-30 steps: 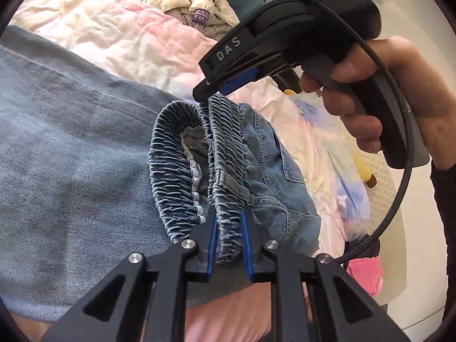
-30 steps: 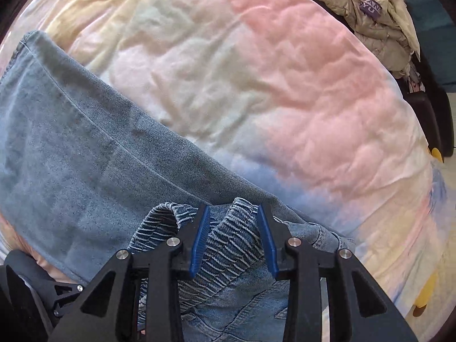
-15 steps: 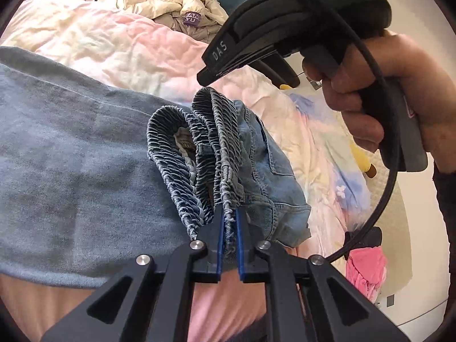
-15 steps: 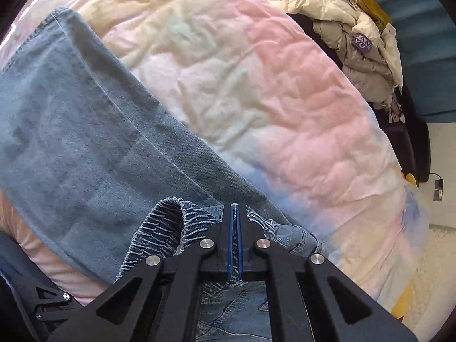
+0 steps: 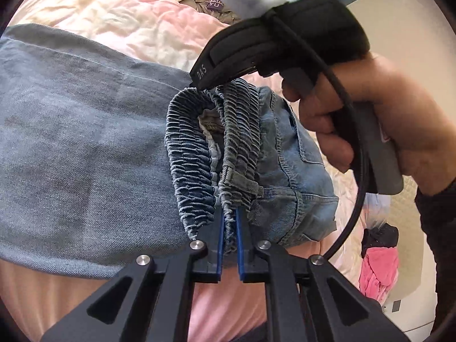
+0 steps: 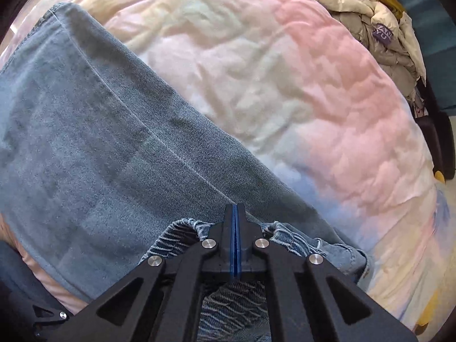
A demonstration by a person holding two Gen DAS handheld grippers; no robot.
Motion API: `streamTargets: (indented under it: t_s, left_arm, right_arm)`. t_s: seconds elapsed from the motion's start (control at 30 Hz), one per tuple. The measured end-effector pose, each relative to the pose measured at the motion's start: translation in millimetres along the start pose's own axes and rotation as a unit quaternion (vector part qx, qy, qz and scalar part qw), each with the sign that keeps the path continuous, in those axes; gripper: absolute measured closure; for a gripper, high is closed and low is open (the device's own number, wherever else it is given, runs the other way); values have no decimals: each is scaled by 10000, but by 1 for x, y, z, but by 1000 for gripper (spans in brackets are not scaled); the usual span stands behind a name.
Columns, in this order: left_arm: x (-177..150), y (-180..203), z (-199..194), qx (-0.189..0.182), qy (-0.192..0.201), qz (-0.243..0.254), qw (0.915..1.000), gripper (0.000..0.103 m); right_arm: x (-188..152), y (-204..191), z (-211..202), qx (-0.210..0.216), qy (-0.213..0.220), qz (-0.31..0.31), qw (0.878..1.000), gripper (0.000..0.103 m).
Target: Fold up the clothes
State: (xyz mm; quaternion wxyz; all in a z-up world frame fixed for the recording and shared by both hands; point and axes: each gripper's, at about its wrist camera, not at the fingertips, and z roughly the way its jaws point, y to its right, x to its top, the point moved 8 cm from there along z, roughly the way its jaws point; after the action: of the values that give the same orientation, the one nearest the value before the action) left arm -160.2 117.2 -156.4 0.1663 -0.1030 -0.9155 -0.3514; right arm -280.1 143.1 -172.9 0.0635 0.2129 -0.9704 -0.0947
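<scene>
Light blue jeans (image 5: 85,142) lie spread on a bed quilt, their leg running across the right wrist view (image 6: 99,142). The gathered elastic waistband (image 5: 242,131) is lifted off the bed between both grippers. My left gripper (image 5: 229,228) is shut on its near end, and denim shows between the blue pads. My right gripper (image 5: 199,81), held by a hand (image 5: 370,114), points down onto the far end. In its own view the right gripper (image 6: 234,211) has its pads pressed together, with the waistband (image 6: 176,236) bunched on both sides of the fingers.
The pastel pink and cream quilt (image 6: 285,85) covers the bed around the jeans. A heap of beige jackets (image 6: 379,20) sits at the far edge. A pink garment (image 5: 376,273) lies on the floor by the bed's right side.
The right jaws stood open around the waistband and have closed on it, and that gripper has sunk toward the bed. The left jaws have tightened on the waistband's near end.
</scene>
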Motion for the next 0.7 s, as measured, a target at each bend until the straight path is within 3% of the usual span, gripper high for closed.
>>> streamTargets:
  t_s: [0.23, 0.47, 0.7]
  left_arm:
    - [3, 7, -4, 153, -3, 113, 9998, 94]
    - [2, 31, -29, 479, 407, 616, 9961, 83]
    - [-14, 53, -42, 692, 693, 1019, 9900, 72]
  right_arm:
    - [-3, 8, -26, 617, 777, 530, 9937, 101]
    - [-31, 36, -85, 645, 1628, 1007, 9794, 100]
    - [-80, 52, -130, 475, 2080, 1305, 9682, 100]
